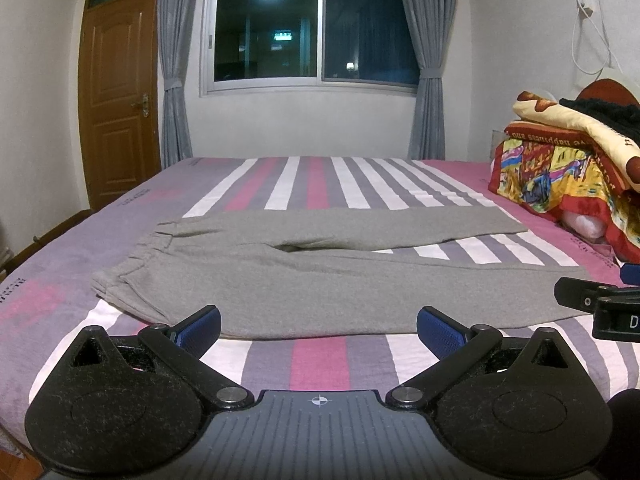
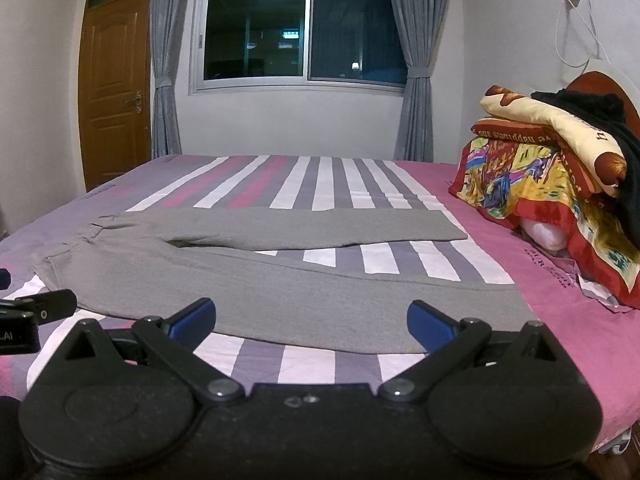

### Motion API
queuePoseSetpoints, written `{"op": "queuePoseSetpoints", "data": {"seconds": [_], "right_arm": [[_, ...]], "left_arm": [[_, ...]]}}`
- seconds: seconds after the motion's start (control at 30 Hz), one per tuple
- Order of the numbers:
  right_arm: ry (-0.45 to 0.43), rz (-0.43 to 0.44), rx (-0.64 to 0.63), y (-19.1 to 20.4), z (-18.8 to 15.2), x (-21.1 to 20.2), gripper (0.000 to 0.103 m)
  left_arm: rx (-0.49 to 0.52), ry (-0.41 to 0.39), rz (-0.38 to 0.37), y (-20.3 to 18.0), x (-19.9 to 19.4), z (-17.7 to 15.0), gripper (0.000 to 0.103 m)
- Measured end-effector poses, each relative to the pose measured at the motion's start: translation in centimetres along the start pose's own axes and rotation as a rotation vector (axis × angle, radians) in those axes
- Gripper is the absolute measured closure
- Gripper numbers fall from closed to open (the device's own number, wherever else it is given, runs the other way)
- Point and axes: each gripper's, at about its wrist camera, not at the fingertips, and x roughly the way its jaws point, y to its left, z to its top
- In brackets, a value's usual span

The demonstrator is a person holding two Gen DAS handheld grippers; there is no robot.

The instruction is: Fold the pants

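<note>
Grey pants [image 1: 304, 276] lie flat on the striped bed, waistband to the left, both legs stretched to the right with a gap between them. My left gripper [image 1: 319, 326] hovers open above the near edge of the closer leg, nothing between its blue pads. In the right wrist view the same pants [image 2: 256, 280] spread across the bed. My right gripper [image 2: 311, 320] is open over the near leg's lower part, holding nothing. The right gripper [image 1: 596, 304] shows at the right edge of the left wrist view, and the left gripper [image 2: 28, 316] at the left edge of the right wrist view.
The bed [image 1: 320, 360] has a pink, purple and white striped sheet. A pile of colourful blankets and dark clothing [image 1: 576, 160] sits at the headboard on the right. A window [image 1: 308, 32] with grey curtains is at the back; a wooden door [image 1: 120, 92] stands at the left.
</note>
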Motion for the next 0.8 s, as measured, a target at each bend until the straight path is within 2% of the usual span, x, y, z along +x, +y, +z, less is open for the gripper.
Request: {"op": "queuePoseSetpoints", "data": {"seconds": [0.4,0.53,0.63,0.7,0.8], "right_arm": [[0.0,0.002,0.0,-0.1,-0.1,0.1,0.001],[0.006,0.027,-0.004,-0.3,0.0,0.2,0.001],[0.0,0.06,-0.013,-0.8,0.6,0.5,0.001],[-0.019,0.089,-0.015,-1.4,1.6,1.1,0.001],[-0.026,0.075,-0.075,-2.1,3.5,3.2,0.001]], "left_arm": [[0.002,0.001,0.0,0.1,0.0,0.0,0.0],[0.007,0.008,0.007,0.7,0.6,0.2,0.0],[-0.033,0.004,-0.02,2.9,1.9,1.1,0.0],[-0.043,-0.001,0.016,5.1,3.3,2.0,0.0],[-0.06,-0.005,0.002,9.2,5.7,3.9,0.0]]}}
